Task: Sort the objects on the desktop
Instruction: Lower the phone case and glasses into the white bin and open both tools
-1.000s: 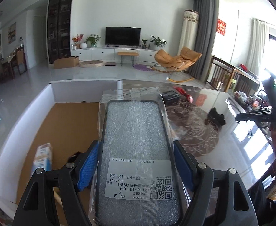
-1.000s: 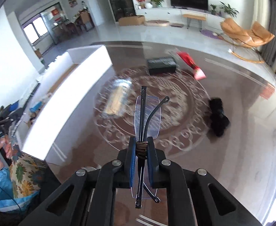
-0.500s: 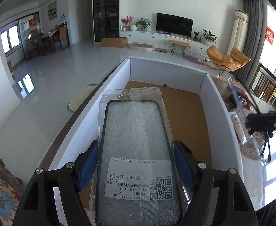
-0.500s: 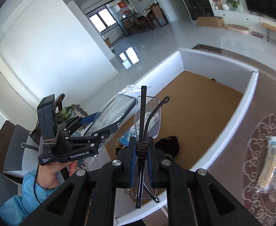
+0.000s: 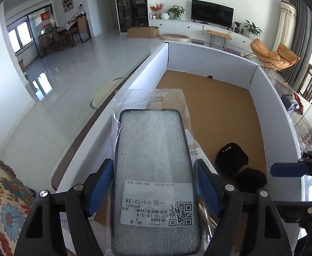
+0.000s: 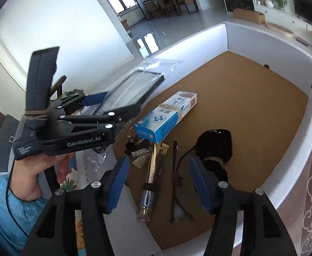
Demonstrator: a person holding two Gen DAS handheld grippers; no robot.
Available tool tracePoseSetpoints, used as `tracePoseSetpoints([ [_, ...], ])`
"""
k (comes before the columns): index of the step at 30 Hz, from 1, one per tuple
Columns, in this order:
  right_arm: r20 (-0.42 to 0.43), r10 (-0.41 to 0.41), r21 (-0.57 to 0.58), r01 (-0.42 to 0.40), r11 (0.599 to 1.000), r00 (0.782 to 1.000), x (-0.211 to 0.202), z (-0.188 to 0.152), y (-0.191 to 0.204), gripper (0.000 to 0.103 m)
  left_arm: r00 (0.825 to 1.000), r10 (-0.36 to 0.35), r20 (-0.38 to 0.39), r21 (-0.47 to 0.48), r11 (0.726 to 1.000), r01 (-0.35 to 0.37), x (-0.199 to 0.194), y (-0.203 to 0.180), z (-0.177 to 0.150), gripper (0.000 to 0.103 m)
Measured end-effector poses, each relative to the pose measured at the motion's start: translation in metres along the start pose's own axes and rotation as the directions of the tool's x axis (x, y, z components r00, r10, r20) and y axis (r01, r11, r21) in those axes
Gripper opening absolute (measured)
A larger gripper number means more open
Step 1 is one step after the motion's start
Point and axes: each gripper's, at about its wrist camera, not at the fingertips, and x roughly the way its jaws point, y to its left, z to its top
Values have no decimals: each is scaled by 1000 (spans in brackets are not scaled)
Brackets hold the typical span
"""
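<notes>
Sunlit living room, pale tiled floor, and at the edge of the table [image 5: 305,128] a big white-walled box [image 5: 271,115] with a brown cardboard bottom takes the sorted things.

What matters next is the bagged phone case [image 5: 153,170]. It is clamped by its long edges between the fingers of the left gripper [image 5: 153,183], and its long axis runs straight ahead along them, out over the box's near left corner. The bare cardboard lies beyond and below its far end, so I judge it only needs lowering and letting go. The case is a dark, rigid frame over a grey foam-like inner, in a crinkly clear bag with a white printed label.

The right gripper [image 6: 158,183] has just been opening. Its blue-padded fingers stand apart and nothing is between them. Directly below them the thin folded glasses [image 6: 174,181] lie on the box bottom, long axis pointing away from the fingers.

Beside the glasses lie a clear tube [image 6: 153,181], a glittery clip [image 6: 140,155], a blue and white carton [image 6: 166,115] and a soft black pouch [image 6: 215,147].
</notes>
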Motion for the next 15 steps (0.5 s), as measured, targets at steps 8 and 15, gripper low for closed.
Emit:
tracePoseSetpoints([
  [8, 241, -109, 79, 92, 993, 964, -107, -51, -56, 89, 999, -34, 42, -17, 999, 35, -10, -11, 3, 94],
  [15, 286, -182, 227, 117, 967, 941, -167, -108, -111, 89, 982, -155, -111, -45, 988, 151, 19, -26, -3, 89],
])
